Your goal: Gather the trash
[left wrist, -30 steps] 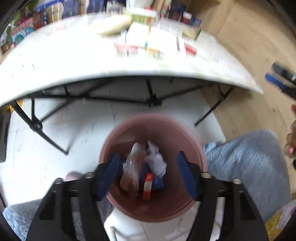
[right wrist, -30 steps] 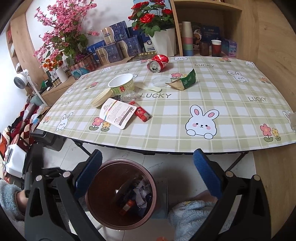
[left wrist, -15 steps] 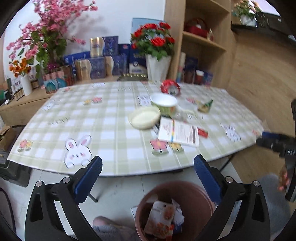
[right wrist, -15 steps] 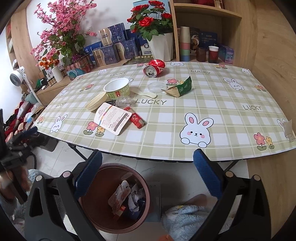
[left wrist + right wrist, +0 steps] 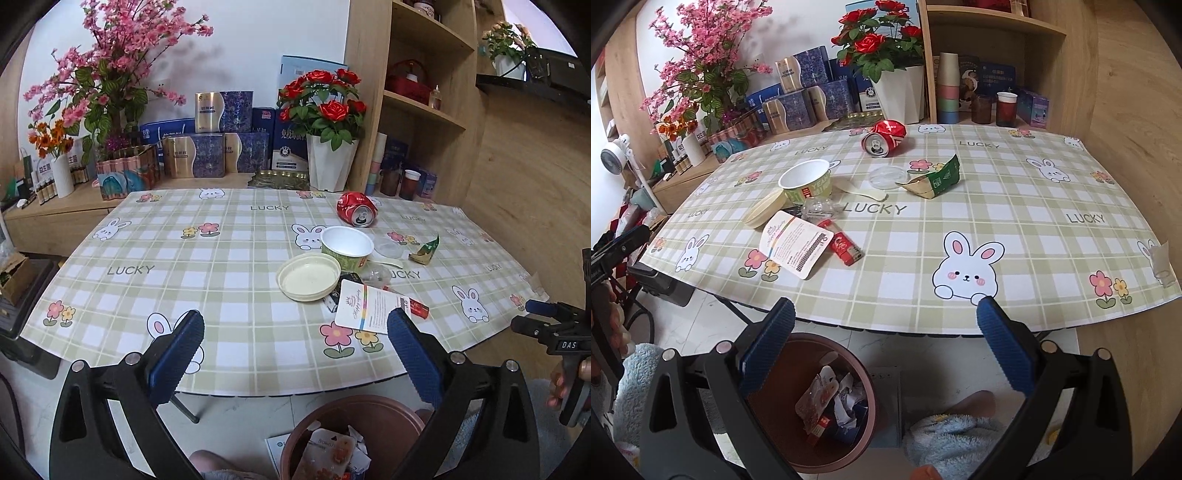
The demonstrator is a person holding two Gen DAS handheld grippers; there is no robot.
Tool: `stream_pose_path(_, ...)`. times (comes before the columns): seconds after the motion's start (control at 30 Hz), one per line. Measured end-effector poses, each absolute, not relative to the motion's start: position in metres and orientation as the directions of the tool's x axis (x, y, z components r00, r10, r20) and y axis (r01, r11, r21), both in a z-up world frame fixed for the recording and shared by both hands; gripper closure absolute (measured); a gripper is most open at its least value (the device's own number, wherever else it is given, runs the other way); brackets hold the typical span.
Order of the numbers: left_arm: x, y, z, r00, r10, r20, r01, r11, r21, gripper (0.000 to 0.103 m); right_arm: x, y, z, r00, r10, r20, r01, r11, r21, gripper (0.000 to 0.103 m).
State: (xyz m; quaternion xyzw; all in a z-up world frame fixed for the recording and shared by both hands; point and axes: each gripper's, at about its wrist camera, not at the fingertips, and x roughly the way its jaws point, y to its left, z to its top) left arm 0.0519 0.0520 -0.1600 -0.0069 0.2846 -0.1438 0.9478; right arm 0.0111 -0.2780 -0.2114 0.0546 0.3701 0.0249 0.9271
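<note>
Claws [image 5: 295, 341] gape empty; crushed can [image 5: 356, 209] lies sideways, mouth facing them.

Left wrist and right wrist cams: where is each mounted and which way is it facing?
Left wrist: on the left hand-held gripper, open, facing the table from its near edge; the other gripper and a hand show at right.
Right wrist: on the right hand-held gripper, open, angled down at the table and trash bin; fuzzy sleeve and a knee below.
Shared: red can, green bowl, card, bin.
</note>
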Motion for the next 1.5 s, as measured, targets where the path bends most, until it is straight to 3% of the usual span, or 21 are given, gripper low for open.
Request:
stream_pose_path(1.1,0.106,0.051,-0.167,0.788,-0.268,-0.554,0.256,0.961,-0.101,0.006,0.088,-0.266,-0.23,0.697,0.087,-0.712,-0.054,0.996,0.069,0.006)
stream_pose_path(1.3,0.11,0.052,-0.174,0.782,-0.264,-0.564,0.252,0.963,-0.1,0.006,0.11,-0.233,-0.241,0.666,0.147,-0.731,-0.156,0.986,0.056,0.006)
stream_pose_path(1.5,0.115,0.062,-0.18,0.778,-0.25,-0.576,0.233,0.967,-0.105,0.006,0.137,-0.179,-0.255,0.598,0.221,-0.771,-0.398,0.916,-0.046,0.006)
